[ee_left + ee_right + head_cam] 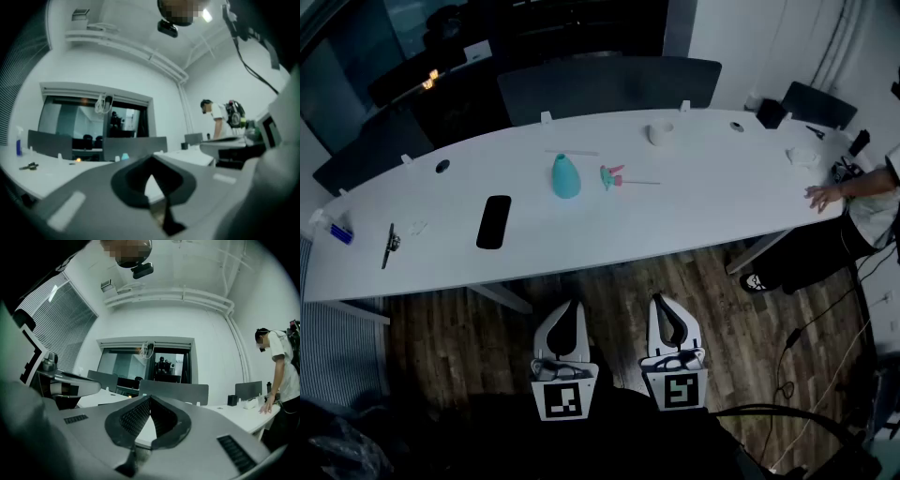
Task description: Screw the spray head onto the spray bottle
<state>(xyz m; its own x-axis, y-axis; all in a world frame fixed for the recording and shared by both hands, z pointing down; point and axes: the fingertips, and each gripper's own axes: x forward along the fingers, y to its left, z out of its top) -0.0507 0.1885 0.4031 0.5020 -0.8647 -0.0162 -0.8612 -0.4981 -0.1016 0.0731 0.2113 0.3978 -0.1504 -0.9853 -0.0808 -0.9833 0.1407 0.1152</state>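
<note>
A teal spray bottle (565,177) stands upright near the middle of the long white table (694,202). Just to its right lies the spray head (615,177), teal and pink, with its thin tube stretching right. Both grippers hang side by side over the wooden floor, well short of the table's near edge. My left gripper (567,310) is shut and holds nothing. My right gripper (667,305) is shut too, with nothing in it. In the left gripper view only the bottle's tip (124,157) peeks over the shut jaws. The right gripper view shows no bottle.
A black phone (493,221) lies left of the bottle, a dark pen-like tool (390,246) further left, a small blue bottle (338,232) at the left end. A white cup (660,133) stands behind the spray head. A person (853,192) leans on the table's right end. Dark chairs (609,86) line the far side.
</note>
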